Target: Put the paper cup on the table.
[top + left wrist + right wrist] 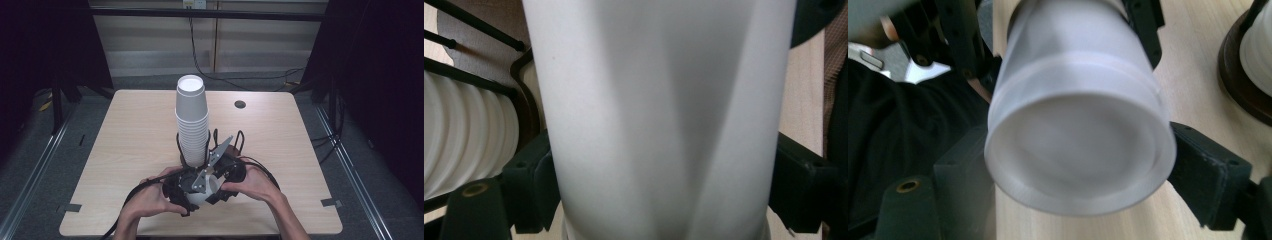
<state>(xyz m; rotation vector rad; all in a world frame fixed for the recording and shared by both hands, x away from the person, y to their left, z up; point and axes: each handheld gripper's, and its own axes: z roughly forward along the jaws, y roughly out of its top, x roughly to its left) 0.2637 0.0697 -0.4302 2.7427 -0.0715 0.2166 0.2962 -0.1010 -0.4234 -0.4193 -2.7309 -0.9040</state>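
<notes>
Both hand-held grippers are working on the same thing here. The left hand-held gripper (186, 196) has its two black jaws clamped on the sides of a single white paper cup (209, 189); in the left gripper view the cup wall (664, 125) sits right between the jaws, touching both. The right hand-held gripper (226, 181) is on that cup too, and in the right gripper view you're looking straight at the cup's round base (1080, 145) with a jaw pressed against each side, so it's gripping it as well. In the high view the two grippers are bunched together near the front edge of the light wooden surface (130, 130), roughly mid-width, each held in one of the person's hands, with the cup tucked between them and mostly hidden by the black hardware and the grey three-cornered plate (212, 162). Just behind them, toward the middle of the surface, stands a tall stack of white paper cups (191, 120), upside down and upright, sitting in a dark round holder with thin black wire uprights (239, 140). A small dark round cable port (240, 104) sits near the far right corner. Black cables trail off the front edge past the person's forearms.
</notes>
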